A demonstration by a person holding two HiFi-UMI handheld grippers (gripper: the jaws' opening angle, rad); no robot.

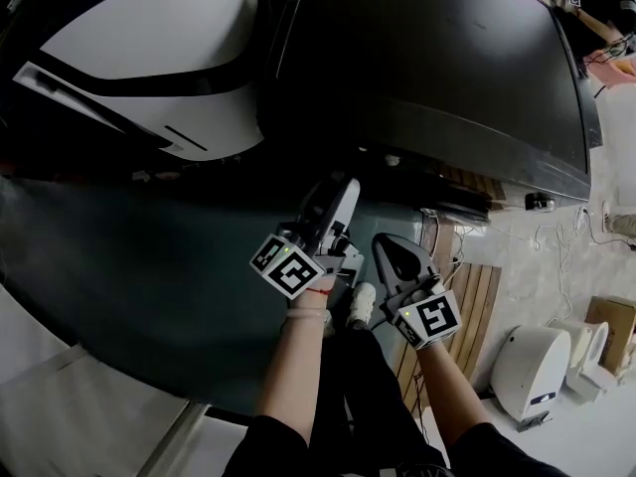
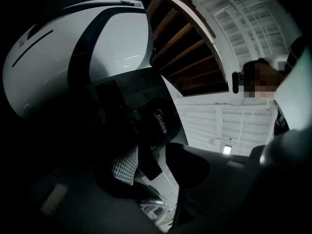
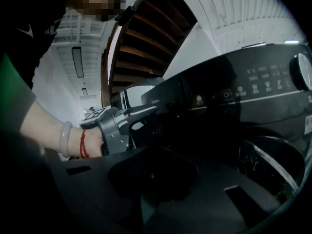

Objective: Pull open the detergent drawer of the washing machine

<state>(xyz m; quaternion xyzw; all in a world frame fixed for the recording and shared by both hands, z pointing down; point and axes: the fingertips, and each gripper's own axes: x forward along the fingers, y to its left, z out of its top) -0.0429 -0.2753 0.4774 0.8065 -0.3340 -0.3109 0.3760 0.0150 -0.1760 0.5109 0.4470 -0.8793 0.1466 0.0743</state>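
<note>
The black washing machine (image 1: 427, 58) fills the upper right of the head view. Its detergent drawer (image 2: 158, 121), a black front marked Midea, sits at the panel's left end (image 3: 156, 101). My left gripper (image 1: 343, 189) reaches up to that corner. In the left gripper view its jaws (image 2: 156, 165) stand apart, with a black edge below the drawer front showing in the gap, and the pads press on nothing. From the right gripper view, the left gripper (image 3: 148, 113) points at the drawer front. My right gripper (image 1: 383, 241) hangs lower and to the right, its jaws (image 3: 151, 179) together and empty.
A white machine (image 1: 149, 58) stands to the left of the black one. The control panel carries a knob (image 3: 304, 69), with the round door (image 3: 270, 165) below it. A wooden staircase (image 3: 141, 38) rises behind. A white appliance (image 1: 532, 366) and a cardboard box (image 1: 611, 326) are on the floor at right.
</note>
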